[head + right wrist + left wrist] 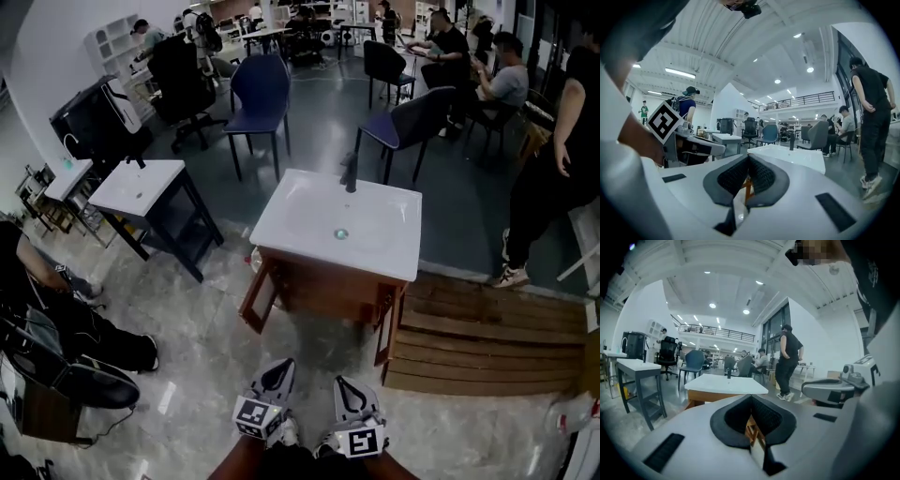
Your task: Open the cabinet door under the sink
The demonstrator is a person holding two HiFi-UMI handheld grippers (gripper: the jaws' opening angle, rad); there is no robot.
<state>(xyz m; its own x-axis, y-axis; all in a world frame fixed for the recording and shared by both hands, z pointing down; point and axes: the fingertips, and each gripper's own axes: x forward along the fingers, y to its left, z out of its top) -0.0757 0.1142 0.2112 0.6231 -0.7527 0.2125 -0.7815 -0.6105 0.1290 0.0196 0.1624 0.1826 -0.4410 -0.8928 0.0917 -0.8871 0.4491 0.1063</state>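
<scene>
Cabinet (323, 289) under the sink (300, 220) is well ahead and its doors (260, 298) look swung open, so the task seems done. Left gripper (278, 368) and right gripper (348, 384) hang near the body, fingers pressed together, empty. Next: only verify the opening, no grasp needed.

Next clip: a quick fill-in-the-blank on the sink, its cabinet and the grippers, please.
1. The white sink rests on a ___ cabinet.
2. The cabinet door at the head view's left stands ___.
3. The left gripper and right gripper both have their jaws ___.
4. The faucet is ___ in colour.
Missing words: wooden; open; shut; black.
</scene>
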